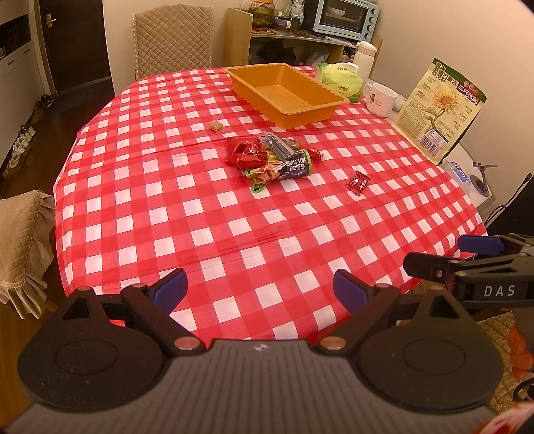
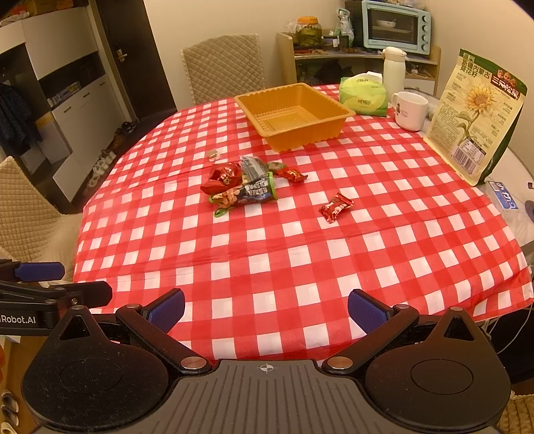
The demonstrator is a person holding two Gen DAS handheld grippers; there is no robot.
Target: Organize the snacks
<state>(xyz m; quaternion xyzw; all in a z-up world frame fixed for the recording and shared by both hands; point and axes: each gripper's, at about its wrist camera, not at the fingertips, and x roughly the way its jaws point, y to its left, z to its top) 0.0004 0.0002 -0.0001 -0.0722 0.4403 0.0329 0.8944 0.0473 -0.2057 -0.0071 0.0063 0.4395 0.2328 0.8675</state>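
Note:
A pile of wrapped snacks [image 1: 272,158] [image 2: 245,187] lies mid-table on the red checked cloth. One red candy [image 1: 358,183] [image 2: 335,207] lies apart to its right, and a small tan cube [image 1: 215,126] [image 2: 213,154] to its left. Behind them stands an empty orange tray [image 1: 287,110] [image 2: 300,133]. My left gripper [image 1: 260,288] hovers open over the near table edge, holding nothing. My right gripper [image 2: 265,308] is open too, beside it; it also shows at the right edge of the left wrist view [image 1: 467,257].
A sunflower-seed bag [image 1: 440,110] [image 2: 477,117], white mug [image 1: 380,98] [image 2: 410,110], green tissue pack [image 1: 338,80] [image 2: 363,95] and white flask [image 1: 364,56] line the right side. Padded chairs [image 1: 173,36] [image 2: 223,63] stand behind and at left. A shelf with a toaster oven [image 2: 395,26] is at the back.

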